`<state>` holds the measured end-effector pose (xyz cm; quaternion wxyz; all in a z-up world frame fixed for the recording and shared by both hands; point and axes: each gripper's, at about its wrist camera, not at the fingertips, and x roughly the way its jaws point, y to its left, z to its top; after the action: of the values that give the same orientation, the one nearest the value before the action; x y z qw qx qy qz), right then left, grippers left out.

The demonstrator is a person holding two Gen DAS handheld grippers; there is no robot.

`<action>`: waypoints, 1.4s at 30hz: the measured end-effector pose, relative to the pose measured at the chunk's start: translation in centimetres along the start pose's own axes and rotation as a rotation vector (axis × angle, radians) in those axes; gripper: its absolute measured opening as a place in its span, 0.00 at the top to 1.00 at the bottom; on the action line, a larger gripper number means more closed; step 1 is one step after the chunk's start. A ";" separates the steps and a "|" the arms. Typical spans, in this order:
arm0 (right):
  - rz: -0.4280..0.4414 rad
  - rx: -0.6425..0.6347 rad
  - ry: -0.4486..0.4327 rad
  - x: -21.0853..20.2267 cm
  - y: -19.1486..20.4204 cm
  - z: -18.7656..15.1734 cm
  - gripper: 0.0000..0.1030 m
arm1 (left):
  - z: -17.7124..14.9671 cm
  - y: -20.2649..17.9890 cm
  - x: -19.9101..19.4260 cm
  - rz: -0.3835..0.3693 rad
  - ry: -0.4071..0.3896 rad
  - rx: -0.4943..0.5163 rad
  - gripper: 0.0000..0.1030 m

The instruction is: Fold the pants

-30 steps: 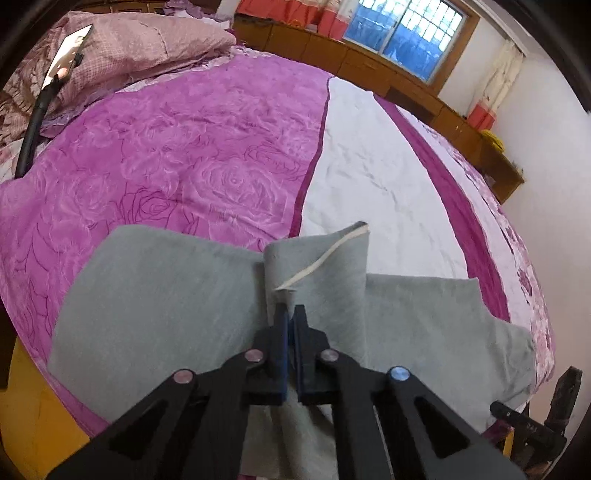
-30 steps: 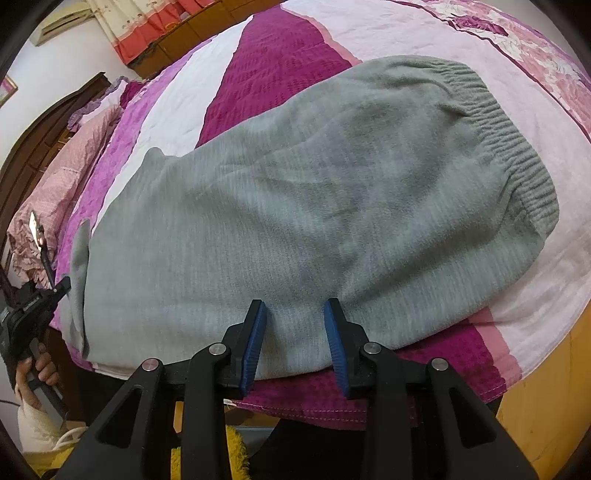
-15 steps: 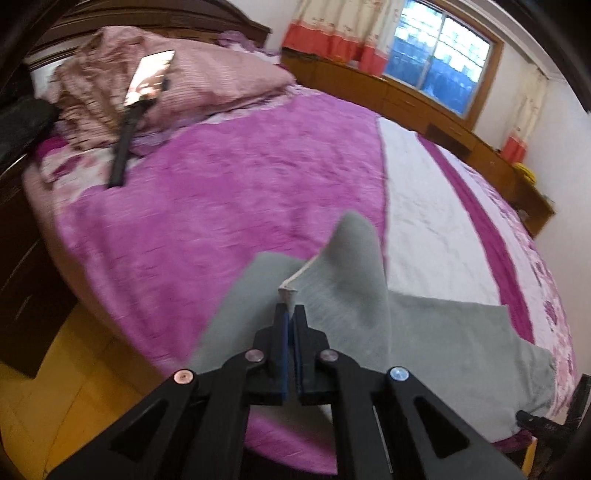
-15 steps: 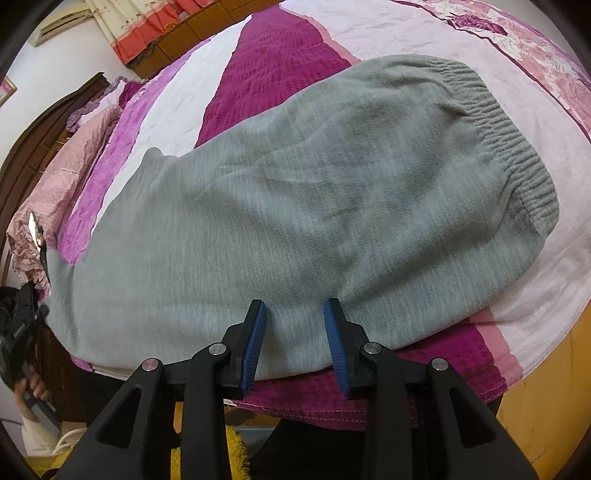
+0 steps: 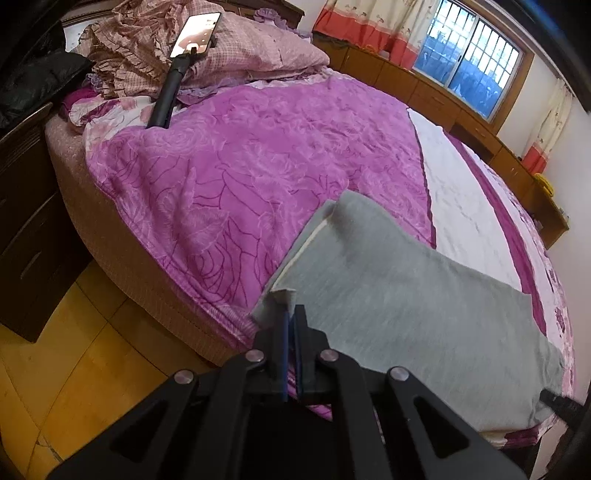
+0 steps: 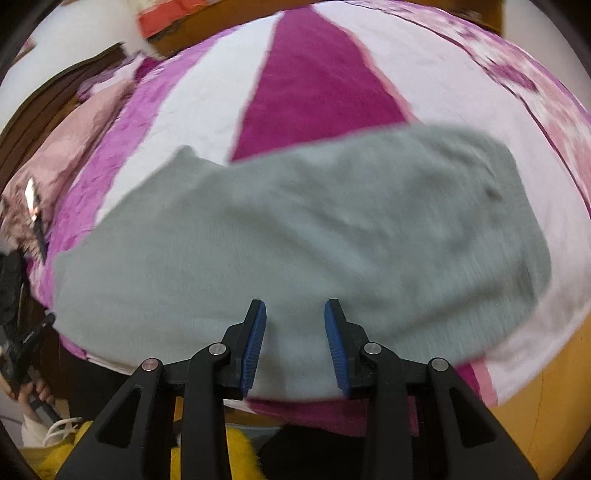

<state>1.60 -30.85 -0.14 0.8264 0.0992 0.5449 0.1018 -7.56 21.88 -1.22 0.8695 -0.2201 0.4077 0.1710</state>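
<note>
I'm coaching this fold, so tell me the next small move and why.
Probably carry the shut left gripper, pinching the grey knit pants at the hem corner, across toward the waistband end. The pants lie at full length on the purple bedspread, and the right gripper hovers open, holding nothing.

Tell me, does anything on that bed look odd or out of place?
Only a phone on a black stand poking up from the bedding by the pillows. The grey pants lie flat, one corner pinched in the left tongs.
</note>
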 end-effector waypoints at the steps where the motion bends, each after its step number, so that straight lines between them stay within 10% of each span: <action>1: 0.021 -0.017 0.006 0.2 0.9 1.0 0.75 | 0.0 0.0 0.1 -0.002 0.003 -0.002 0.98; 17: 0.149 -0.249 0.055 8.7 9.1 12.8 0.76 | 0.1 0.7 0.6 -0.058 0.015 -0.045 0.98; 19: 0.095 -0.267 0.030 8.9 9.3 12.8 0.99 | 0.1 0.7 0.5 -0.058 0.009 -0.043 0.98; 24: 0.026 -0.238 0.059 10.3 9.5 13.4 0.99 | 0.3 0.6 0.5 -0.053 -0.002 -0.032 0.98; 30: -0.113 -0.434 -0.109 6.8 14.9 12.9 0.91 | 0.2 1.4 0.8 -0.091 0.007 -0.066 0.97; 37: 0.216 -0.575 0.062 8.6 25.6 11.9 0.82 | 0.0 1.6 0.7 -0.099 0.006 -0.073 0.97; 42: 0.273 -0.728 0.116 11.0 32.9 9.2 0.79 | -0.2 2.0 0.9 -0.108 0.013 -0.097 0.97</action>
<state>12.32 3.25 2.75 0.7542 -0.1348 0.5009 0.4027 -8.13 23.55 -2.51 0.8632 -0.2849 0.3919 0.1418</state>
